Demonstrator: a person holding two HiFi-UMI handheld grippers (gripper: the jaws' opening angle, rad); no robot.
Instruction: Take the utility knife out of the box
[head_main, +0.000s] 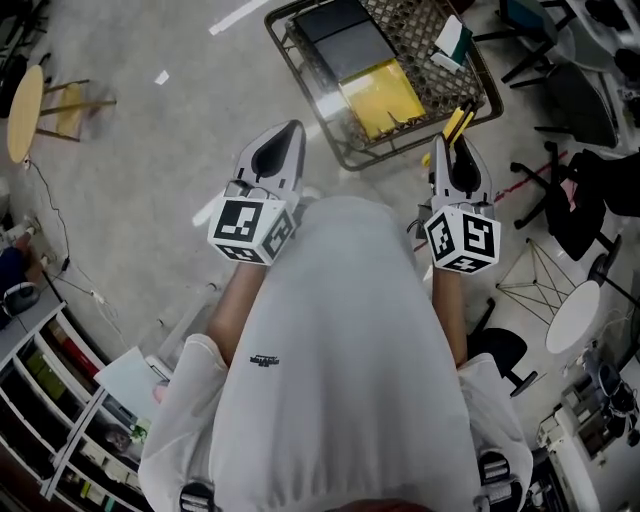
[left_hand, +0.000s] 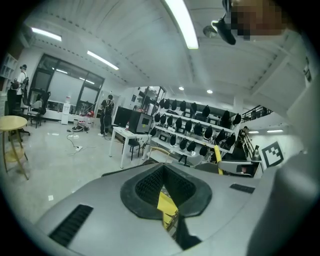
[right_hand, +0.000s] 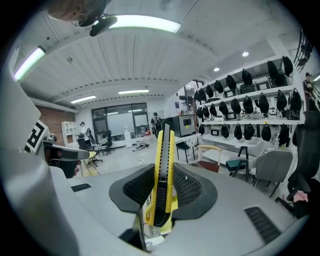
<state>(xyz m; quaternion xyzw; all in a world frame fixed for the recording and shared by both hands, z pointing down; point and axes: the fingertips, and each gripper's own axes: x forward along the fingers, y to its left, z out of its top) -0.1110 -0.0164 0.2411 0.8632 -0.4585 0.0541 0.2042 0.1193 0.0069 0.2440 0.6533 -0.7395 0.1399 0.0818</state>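
Holding pose: I keep both forearms side by side in front of my white-shirted chest, and both tools point forward and a little down.
Left hand: the left gripper (head_main: 289, 135) sits left of my torso, with its marker cube (head_main: 251, 229) turned up towards the head camera.
Right hand: the right gripper (head_main: 455, 150) sits right of my torso at about the same reach, and its own cube (head_main: 463, 240) also faces up.
Box: the wire box (head_main: 300, 62) lies on the grey floor ahead of both tips. It holds a yellow sheet (head_main: 380, 98) and dark panels.
Around: a round wooden stool (head_main: 25, 110) stands far left. Black office chairs (head_main: 585, 200) and a round white table (head_main: 572, 318) crowd the right, and a shelf unit (head_main: 50, 385) is at lower left.
Left claw: the pads are pressed together at the tip with nothing between them.
Right claw: it pinches the utility knife (right_hand: 164, 167) by its lower body, with one pad on each side. The yellow-and-black handle stands up past the jaws.
Knife position: the knife is out of the box, in the air in my right tool. From the head camera its yellow end overlaps the box's near rim.
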